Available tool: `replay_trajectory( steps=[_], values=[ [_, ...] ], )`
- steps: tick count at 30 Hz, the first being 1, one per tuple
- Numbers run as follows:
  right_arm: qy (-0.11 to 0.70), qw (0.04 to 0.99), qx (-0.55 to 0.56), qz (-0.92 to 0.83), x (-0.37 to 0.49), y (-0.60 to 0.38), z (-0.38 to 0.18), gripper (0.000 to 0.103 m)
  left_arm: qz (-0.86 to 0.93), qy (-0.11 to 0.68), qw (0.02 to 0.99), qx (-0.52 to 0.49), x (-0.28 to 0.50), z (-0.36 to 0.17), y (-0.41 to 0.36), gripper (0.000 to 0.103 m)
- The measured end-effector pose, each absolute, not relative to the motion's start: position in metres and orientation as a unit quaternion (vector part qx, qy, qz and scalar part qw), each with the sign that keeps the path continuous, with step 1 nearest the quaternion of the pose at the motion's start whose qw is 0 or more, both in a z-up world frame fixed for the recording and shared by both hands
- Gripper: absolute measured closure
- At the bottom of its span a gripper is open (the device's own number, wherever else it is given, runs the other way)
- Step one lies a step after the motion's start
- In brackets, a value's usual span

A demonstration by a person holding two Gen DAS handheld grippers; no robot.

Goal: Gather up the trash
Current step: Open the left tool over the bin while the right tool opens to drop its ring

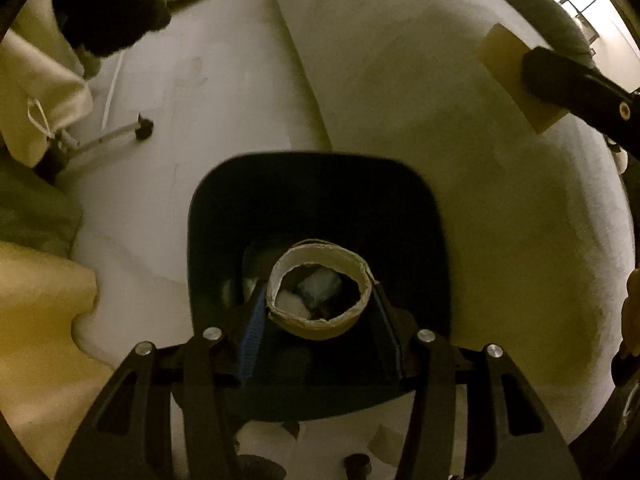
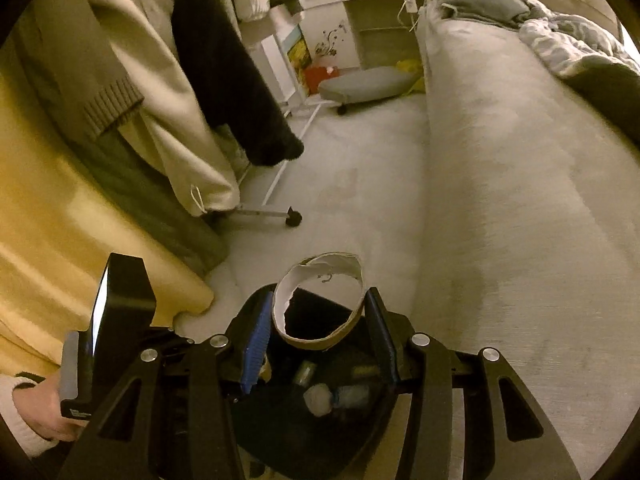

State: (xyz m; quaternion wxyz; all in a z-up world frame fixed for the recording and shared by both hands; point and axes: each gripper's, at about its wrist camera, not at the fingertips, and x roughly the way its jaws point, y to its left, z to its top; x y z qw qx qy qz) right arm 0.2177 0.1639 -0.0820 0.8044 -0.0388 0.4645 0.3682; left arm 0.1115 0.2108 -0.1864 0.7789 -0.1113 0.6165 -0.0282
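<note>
My left gripper (image 1: 320,304) is shut on a torn cardboard ring (image 1: 320,326) and holds it over the open black bin (image 1: 312,184). Through the ring I see white and pale trash inside the bin. My right gripper (image 2: 318,312) is shut on another torn cardboard ring (image 2: 320,270), white inside, above the same black bin (image 2: 304,432), which holds a plastic bottle (image 2: 352,394) and crumpled white paper (image 2: 318,398). In the left wrist view the right gripper's black finger (image 1: 560,80) shows at upper right with a tan cardboard piece (image 1: 504,64).
The bin stands on pale carpet (image 2: 360,184) beside a long light bed edge (image 2: 500,184). Clothes hang on a wheeled rack (image 2: 272,214) at left. A yellow blanket (image 2: 60,240) lies left. A grey cushion (image 2: 364,84) and white shelves (image 2: 360,8) are far back.
</note>
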Motion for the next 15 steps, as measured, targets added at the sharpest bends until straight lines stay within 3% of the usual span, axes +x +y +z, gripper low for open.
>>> replay_trajectory(
  steps=[3, 10, 15],
  values=[
    [0.473, 0.799, -0.045, 0.368, 0.217, 0.170, -0.090, 0.056, -0.026, 0.617, 0.778, -0.114, 0.107, -0.189, 0.218, 0.047],
    [0.492, 0.787, -0.061, 0.367, 0.214, 0.186, -0.111, 0.056, -0.017, 0.613, 0.781, -0.115, 0.102, -0.187, 0.232, 0.027],
    [0.509, 0.778, -0.074, 0.361, 0.213, 0.198, -0.128, 0.056, -0.009, 0.603, 0.788, -0.127, 0.101, -0.177, 0.243, 0.026]
  ],
)
